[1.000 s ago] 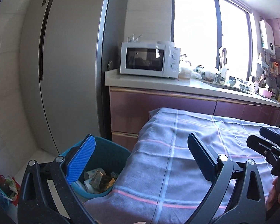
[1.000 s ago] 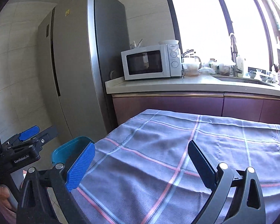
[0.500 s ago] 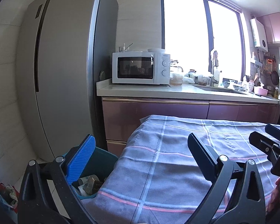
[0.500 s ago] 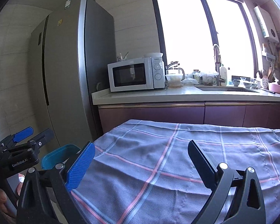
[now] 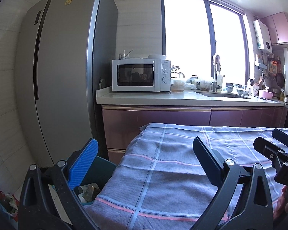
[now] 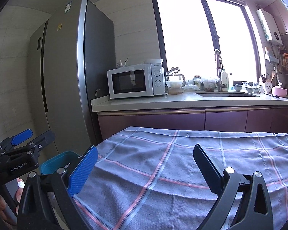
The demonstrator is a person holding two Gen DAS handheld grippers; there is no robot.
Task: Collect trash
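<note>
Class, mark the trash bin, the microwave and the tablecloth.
trash bin (image 6: pixel 56 160): right wrist view, teal rim.
microwave (image 5: pixel 135 75): left wrist view, door window.
tablecloth (image 6: pixel 192 153): right wrist view, bare checked top.

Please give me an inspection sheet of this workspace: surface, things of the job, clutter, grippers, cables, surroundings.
Surface: plaid tablecloth covers the table; nothing lies on the visible part.
Job's things: teal bin beside the table's left end, on the floor, with crumpled trash inside.
Clutter: colourful wrappers on the floor, far left.
Grippers: left gripper open, empty; right gripper open, empty.
Cables: nothing seen.
Surroundings: fridge, microwave on the counter, sink, bright window.
</note>
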